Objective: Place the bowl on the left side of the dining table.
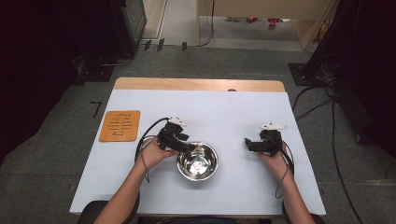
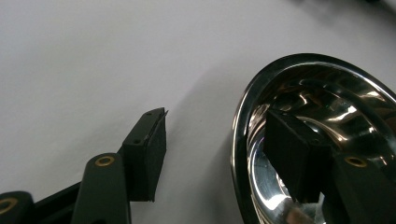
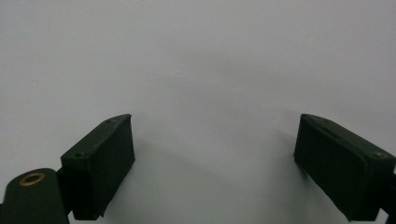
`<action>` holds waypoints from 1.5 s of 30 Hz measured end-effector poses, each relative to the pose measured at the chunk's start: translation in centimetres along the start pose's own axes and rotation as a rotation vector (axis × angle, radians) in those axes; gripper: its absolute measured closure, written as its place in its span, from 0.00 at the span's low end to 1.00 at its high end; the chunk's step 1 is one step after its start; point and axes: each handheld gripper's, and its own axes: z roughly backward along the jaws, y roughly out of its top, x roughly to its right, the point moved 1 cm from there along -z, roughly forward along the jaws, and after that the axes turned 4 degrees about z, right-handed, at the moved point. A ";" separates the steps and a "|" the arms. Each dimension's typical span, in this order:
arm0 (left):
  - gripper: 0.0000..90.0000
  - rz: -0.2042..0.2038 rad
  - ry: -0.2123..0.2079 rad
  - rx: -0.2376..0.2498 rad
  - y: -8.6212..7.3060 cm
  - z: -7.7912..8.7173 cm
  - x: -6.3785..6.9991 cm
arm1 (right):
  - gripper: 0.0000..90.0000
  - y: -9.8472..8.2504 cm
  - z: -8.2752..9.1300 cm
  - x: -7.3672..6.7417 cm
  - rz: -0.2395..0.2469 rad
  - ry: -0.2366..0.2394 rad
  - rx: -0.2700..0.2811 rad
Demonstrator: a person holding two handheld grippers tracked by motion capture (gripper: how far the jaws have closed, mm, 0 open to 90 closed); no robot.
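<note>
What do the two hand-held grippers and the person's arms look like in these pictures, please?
Both are black. The left gripper and right gripper each carry a pale three-cornered plate on top and trail a black cable. In the gripper views the jaws are flat black arms with brass-coloured rivets, ending in blocky black pads with small screw holes. The person's forearms show no sleeves.

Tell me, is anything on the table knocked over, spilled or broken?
Nothing stands out. The shiny metal bowl sits upright on the white table and looks empty, with no spill. The left gripper straddles the bowl's rim, one of its jaws inside. The orange mat lies flat.
</note>
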 end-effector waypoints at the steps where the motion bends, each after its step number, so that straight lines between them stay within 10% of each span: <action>1: 0.46 -0.002 -0.004 -0.001 0.0 -0.1 0.1 | 0.13 0.0 0.0 0.0 0.000 0.000 0.000; 45: 0.85 0.023 -0.095 -0.106 0.0 -2.2 0.7 | 0.13 0.0 0.0 0.0 -0.003 0.001 0.000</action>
